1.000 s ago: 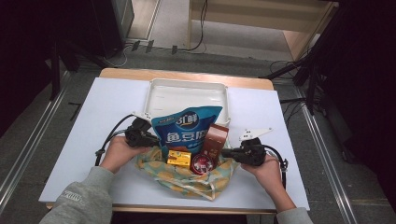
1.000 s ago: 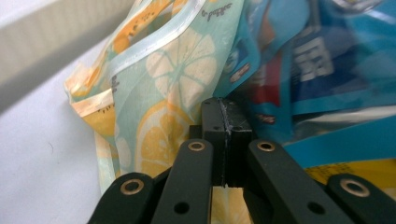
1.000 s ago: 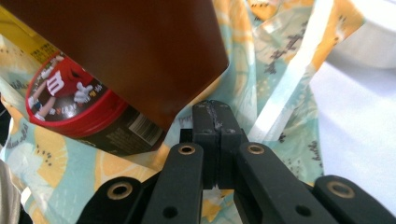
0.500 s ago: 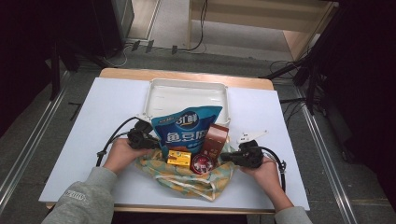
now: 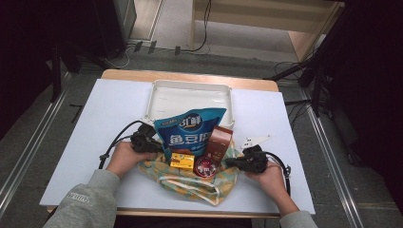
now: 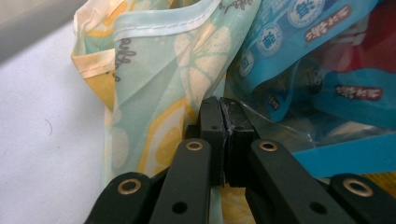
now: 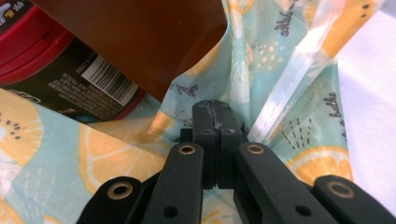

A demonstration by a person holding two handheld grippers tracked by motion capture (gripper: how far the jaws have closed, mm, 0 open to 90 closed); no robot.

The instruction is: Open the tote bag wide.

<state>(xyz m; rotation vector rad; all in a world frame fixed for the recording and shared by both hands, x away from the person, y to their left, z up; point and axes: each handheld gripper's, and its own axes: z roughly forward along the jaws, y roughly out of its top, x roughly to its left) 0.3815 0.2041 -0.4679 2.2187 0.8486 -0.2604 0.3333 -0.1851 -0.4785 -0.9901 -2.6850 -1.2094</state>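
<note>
Work in hand: we judge that we are holding the mouth of the cloth bag wide, one tong on each side, with snacks lying in it.
Left gripper: clenched; in the left gripper view the jaws meet tight with the lemon-print cloth pinched at them, so we read it as grasping the bag's left edge.
Right gripper: clenched too; in the right gripper view the jaws are pressed together in a fold of the bag, grasping its right edge.
Where the bag is: on the white table, near our edge, between the two hands, just in front of the white tray.
Key relation: the bag's mouth runs left to right between the tongs; each tong points inward to the middle, so the next move turns on both hands going together. No hand is clearly nearer.
Contents: blue pouch leaning toward the tray, brown box, yellow box, red-lidded jar.
High view gives: the whole layout, but the pinch itself is too small to tell.
Gripper views give: the cloth at the jaws, the blue pouch close at the left tong, the brown box and the jar close at the right one.
</note>
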